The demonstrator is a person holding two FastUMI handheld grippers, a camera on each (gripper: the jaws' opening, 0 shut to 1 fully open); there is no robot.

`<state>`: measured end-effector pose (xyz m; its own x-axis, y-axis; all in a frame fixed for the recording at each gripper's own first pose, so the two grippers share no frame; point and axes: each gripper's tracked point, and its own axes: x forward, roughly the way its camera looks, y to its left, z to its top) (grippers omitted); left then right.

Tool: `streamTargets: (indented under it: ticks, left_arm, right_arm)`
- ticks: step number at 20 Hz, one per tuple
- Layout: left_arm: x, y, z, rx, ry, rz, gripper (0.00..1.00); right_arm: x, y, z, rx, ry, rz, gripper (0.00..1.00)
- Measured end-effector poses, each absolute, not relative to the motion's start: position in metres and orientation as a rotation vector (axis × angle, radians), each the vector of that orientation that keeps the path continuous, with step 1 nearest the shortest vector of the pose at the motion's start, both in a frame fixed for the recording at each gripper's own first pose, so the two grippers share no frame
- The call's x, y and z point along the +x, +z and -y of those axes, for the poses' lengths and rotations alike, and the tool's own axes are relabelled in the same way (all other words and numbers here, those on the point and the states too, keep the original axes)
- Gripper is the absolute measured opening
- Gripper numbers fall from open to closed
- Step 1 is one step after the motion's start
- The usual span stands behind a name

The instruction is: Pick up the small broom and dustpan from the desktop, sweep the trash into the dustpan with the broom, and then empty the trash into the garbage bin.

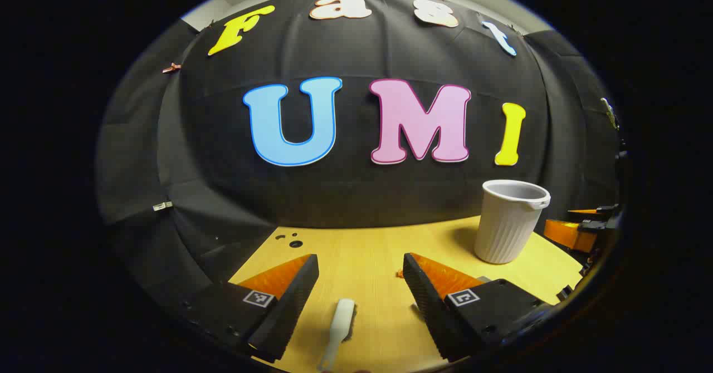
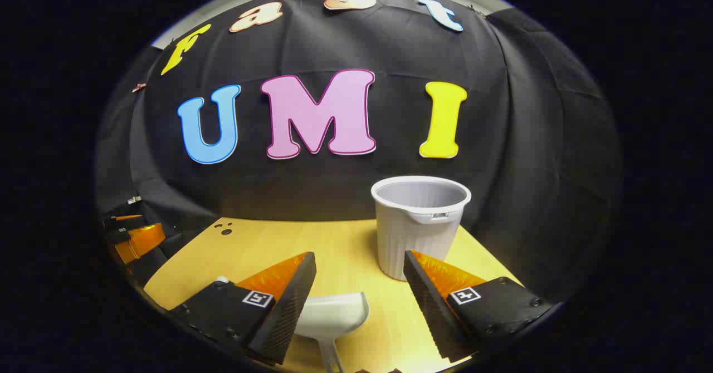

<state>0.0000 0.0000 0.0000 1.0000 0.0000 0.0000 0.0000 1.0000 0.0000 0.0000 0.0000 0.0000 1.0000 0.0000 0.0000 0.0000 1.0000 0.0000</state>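
Observation:
In the left gripper view a small white broom (image 1: 337,331) lies flat on the yellow wooden desktop (image 1: 362,245), its handle pointing toward me. My left gripper (image 1: 361,259) hovers open above it, one finger on each side and neither touching it. In the right gripper view a white dustpan (image 2: 336,310) rests on the desk, scoop away from me. The right gripper (image 2: 359,256) stands open over it, not gripping. A ribbed grey garbage bin (image 2: 419,225) stands upright just beyond, also at the right in the left gripper view (image 1: 509,222). A tiny orange scrap (image 1: 399,274) lies by the left gripper's right finger.
The black cloth wall closes off the desk's far edge. Small dark holes (image 1: 295,244) mark the desk's far left corner. The other gripper shows at the right edge of the left gripper view (image 1: 579,229) and at the left edge of the right gripper view (image 2: 135,238).

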Motion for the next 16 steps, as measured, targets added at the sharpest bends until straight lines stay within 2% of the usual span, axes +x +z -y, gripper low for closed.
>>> streamTargets:
  ticks: [8, 16]
  left_arm:
    - [0.004, -0.026, -0.005, -0.042, -0.073, -0.074, 0.97]
    - [0.006, -0.056, -0.03, -0.075, -0.02, -0.151, 0.98]
  right_arm:
    - [-0.005, -0.005, -0.017, -0.035, 0.002, -0.027, 0.99]
    - [-0.012, -0.022, -0.038, -0.064, 0.05, -0.081, 0.98]
